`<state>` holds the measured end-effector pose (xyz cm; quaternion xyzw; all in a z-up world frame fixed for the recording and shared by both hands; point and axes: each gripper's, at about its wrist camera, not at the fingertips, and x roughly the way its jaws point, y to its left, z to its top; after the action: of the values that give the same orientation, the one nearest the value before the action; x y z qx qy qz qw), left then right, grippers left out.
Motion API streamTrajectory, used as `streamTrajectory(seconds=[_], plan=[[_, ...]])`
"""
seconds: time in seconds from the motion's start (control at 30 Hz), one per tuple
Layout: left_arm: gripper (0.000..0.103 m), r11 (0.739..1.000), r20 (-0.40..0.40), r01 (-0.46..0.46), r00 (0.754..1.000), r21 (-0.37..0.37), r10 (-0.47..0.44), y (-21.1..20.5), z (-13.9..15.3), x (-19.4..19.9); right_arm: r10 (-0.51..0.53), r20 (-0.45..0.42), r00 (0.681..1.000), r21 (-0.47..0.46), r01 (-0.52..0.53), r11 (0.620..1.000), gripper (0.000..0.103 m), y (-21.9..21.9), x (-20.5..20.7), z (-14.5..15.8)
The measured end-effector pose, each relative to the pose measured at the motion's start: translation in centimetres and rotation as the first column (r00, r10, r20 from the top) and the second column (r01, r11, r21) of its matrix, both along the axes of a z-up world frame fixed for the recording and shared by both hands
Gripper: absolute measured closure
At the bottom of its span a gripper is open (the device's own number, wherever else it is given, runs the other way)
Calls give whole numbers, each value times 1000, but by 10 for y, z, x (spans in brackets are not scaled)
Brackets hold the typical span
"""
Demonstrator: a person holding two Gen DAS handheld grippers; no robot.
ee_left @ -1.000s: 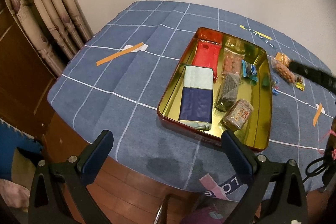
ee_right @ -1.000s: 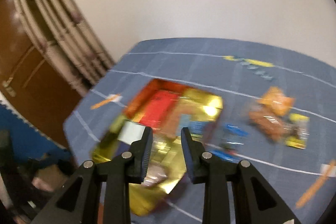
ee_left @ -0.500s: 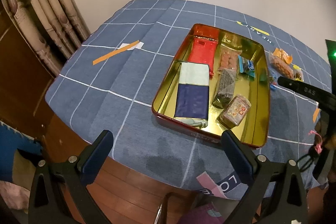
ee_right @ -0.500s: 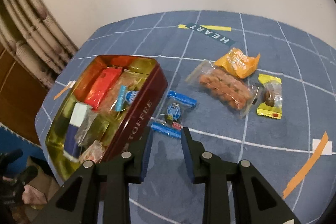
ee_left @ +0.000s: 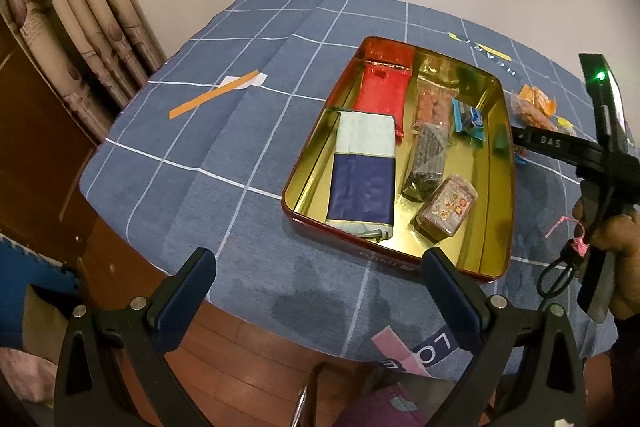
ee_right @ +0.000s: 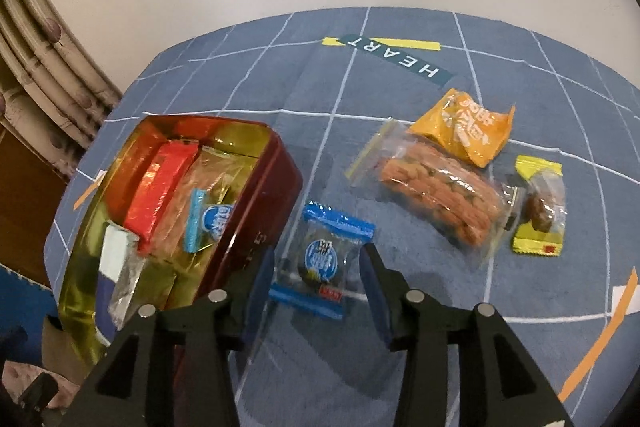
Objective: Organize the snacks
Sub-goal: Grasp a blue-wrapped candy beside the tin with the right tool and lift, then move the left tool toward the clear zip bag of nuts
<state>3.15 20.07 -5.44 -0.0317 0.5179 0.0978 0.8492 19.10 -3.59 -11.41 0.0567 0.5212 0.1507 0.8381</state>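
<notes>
1. Left wrist view only: whole gold-lined tin [ee_left: 496, 211] seen from above at centre right, red outside, on the blue grid-lined counter [ee_left: 240, 147] — inside, a red packet [ee_left: 384, 95] at the far end, a pale-green and navy packet [ee_left: 364, 179] at left, a dark packet [ee_left: 428, 159], a clear box with red print [ee_left: 448, 207], and a blue-trimmed sweet [ee_left: 468, 121].
2. Same view: left claw [ee_left: 316, 291] spread wide at the lower edge, nothing between the fingers, short of the tin's near rim.
3. Same view, right edge: a hand [ee_left: 612, 235] gripping the right tool's handle; "DAS" legible on its black arm, green light above.
4. Right wrist view only: loose snacks right of the tin — orange packet [ee_right: 466, 127], clear bag of brown biscuits [ee_right: 436, 195], yellow-ended sweet [ee_right: 540, 205], all upper right.
5. Same view: right claw [ee_right: 316, 283] just been opening, fingers parted either side of a blue-and-clear wrapped sweet [ee_right: 320, 259] lying on the counter just beside the tin's wall; pads not pressing it.
6. Writing: "HEART" on the cloth's dark strip [ee_right: 396, 57] at top centre; packet print too small to read.
</notes>
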Motion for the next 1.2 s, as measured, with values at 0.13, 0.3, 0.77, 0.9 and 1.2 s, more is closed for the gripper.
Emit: streamTrajectory(seconds=[0.13, 0.3, 0.77, 0.9, 1.2], plan=[[2, 1000, 0, 1, 1000, 2, -1, 0, 0, 0, 21, 25, 999, -45, -20, 999, 71, 3, -1, -5], [2, 999, 39, 14, 999, 36, -15, -4, 6, -4, 80, 41, 996, -81, -76, 994, 76, -13, -29, 2], [2, 925, 145, 377, 919, -47, -367, -98, 48, -18, -388, 88, 918, -201, 397, 895, 76, -321, -122, 2], [2, 868, 145, 481, 874, -125, -463, -138, 63, 4, -440, 129, 889, -171, 457, 873, 76, -350, -120, -1], [2, 817, 122, 526, 850, -238, -512, -208, 62, 78, -427, 187, 885, -105, 450, 887, 75, -354, -98, -14]])
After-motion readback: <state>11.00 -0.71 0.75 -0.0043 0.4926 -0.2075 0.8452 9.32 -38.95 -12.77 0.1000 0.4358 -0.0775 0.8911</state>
